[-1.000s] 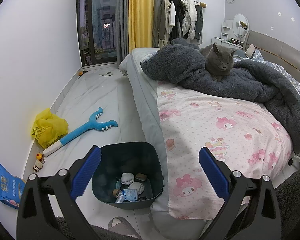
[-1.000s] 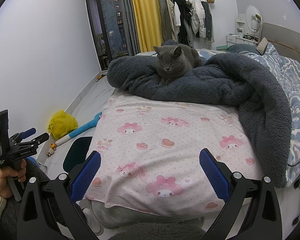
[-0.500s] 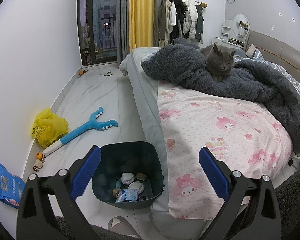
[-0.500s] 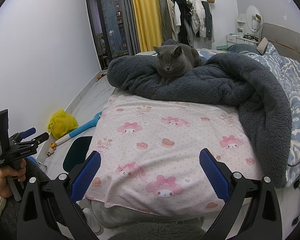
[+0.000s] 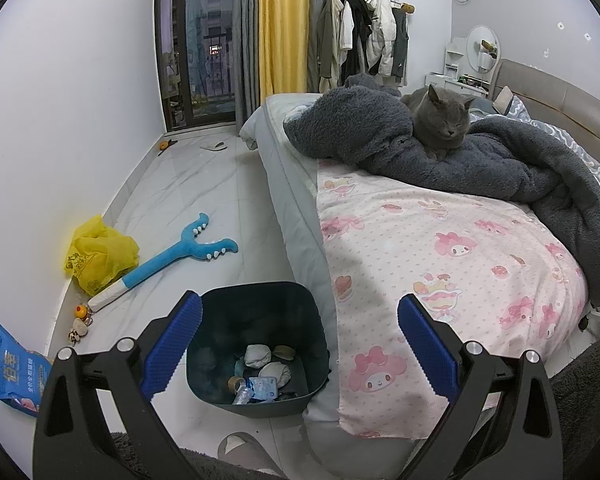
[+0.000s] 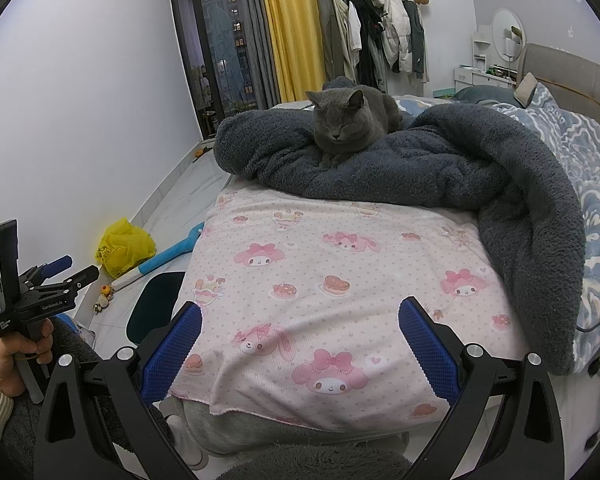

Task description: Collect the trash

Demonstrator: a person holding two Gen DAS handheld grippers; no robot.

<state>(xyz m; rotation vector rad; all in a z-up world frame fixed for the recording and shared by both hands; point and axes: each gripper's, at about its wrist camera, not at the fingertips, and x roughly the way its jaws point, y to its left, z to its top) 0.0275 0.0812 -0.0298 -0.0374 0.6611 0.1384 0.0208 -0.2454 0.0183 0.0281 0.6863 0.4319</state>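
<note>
Bed (image 5: 440,248) fills the right side, pink cartoon-print sheet (image 6: 340,272) over its near end. Dark grey fleece blanket (image 6: 440,176) bunched across the middle of the bed, grey cat (image 6: 344,120) sitting on it, eyes closed. White marble-look floor (image 5: 204,192) runs along the bed's left edge to a dark balcony door (image 5: 196,40) with a yellow curtain (image 5: 284,28).

Dark bin (image 5: 256,312) on the floor, touching the bed's near left corner; holds crumpled white tissues (image 5: 258,356), a small blue wrapper (image 5: 262,386), other scraps. Blue plush stick toy (image 5: 172,258) on the floor beyond the bin, its white end beside a yellow plastic bag (image 5: 100,256) against the left wall. Blue snack packet (image 5: 12,364) by the wall at near left, small toy figures (image 5: 80,322) between it and the yellow bag.

Left gripper (image 5: 298,344) above the bin, blue fingers (image 5: 172,344) spread wide, nothing between them. Right gripper (image 6: 300,352) over the bed's near edge, fingers (image 6: 428,344) released too, empty. Right view also shows a hand (image 6: 16,350) gripping the left gripper's handle.
</note>
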